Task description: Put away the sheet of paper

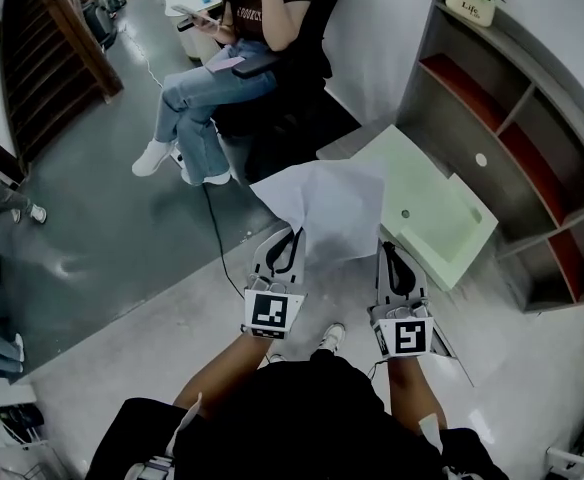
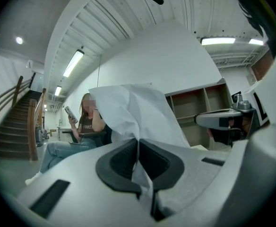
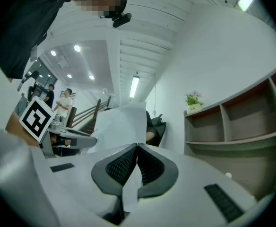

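Head view shows a white sheet of paper held in the air between both claws, above the floor and reaching over the near corner of the pale green tabletop. The sheet is creased and slightly crumpled, and its far edge is uneven. The left claw grips the near left edge and the right claw grips the near right edge. In each gripper view the dark pads are pressed together on the paper. A grey shelf unit stands just beyond the tabletop.
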